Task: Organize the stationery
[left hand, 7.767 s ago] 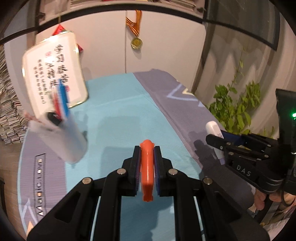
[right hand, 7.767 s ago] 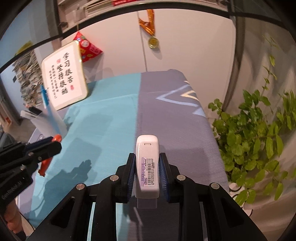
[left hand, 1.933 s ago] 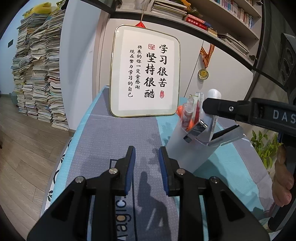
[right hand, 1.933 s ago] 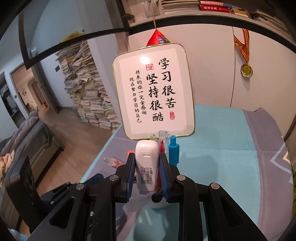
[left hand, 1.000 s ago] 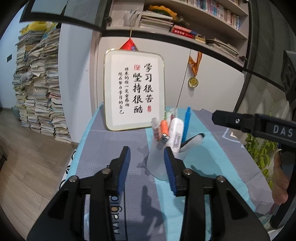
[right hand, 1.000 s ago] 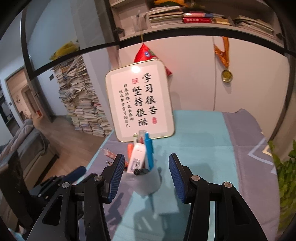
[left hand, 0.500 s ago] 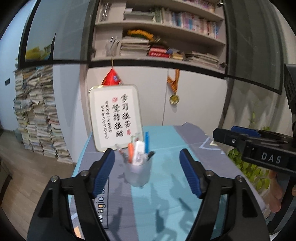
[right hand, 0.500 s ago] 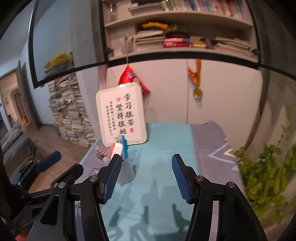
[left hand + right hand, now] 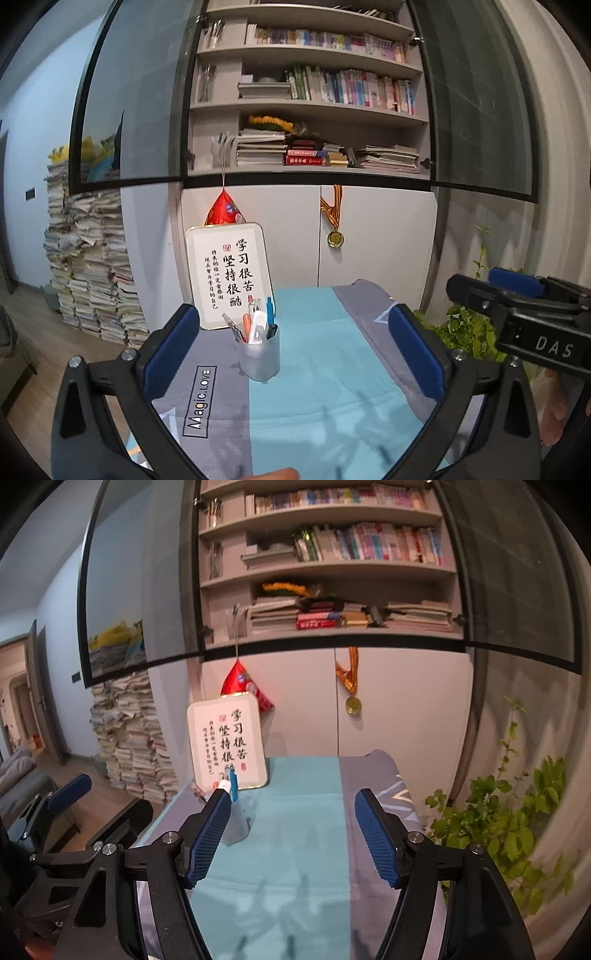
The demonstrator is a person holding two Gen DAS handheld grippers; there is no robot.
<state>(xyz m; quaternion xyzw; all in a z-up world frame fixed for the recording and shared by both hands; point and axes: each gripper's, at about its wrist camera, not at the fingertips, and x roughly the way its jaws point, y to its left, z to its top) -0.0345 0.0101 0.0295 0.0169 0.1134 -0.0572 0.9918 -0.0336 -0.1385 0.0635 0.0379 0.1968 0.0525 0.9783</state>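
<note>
Left wrist view: the left gripper (image 9: pixel 293 354) is spread wide and holds nothing, its blue-padded fingers (image 9: pixel 170 349) framing the desk (image 9: pixel 332 387) from above its near edge. A translucent pen cup (image 9: pixel 259 357) stands upright on the desk, toward the far left corner, where the grey strip of the cloth meets the teal one. Out of it stick an orange marker (image 9: pixel 246 323), a white correction-tape case (image 9: pixel 257 325), a blue pen (image 9: pixel 270 312) and a few other pens. A framed calligraphy board (image 9: pixel 228 275) leans at the far edge just behind the cup. The right gripper (image 9: pixel 517 295) reaches in from the right, empty.

Right wrist view: the right gripper (image 9: pixel 291 834) is released, its fingers (image 9: pixel 375 836) far apart with nothing between them. The pen cup (image 9: pixel 236 821) is partly hidden behind the left finger. The left gripper (image 9: pixel 70 794) shows at the left edge, beside the desk.
</note>
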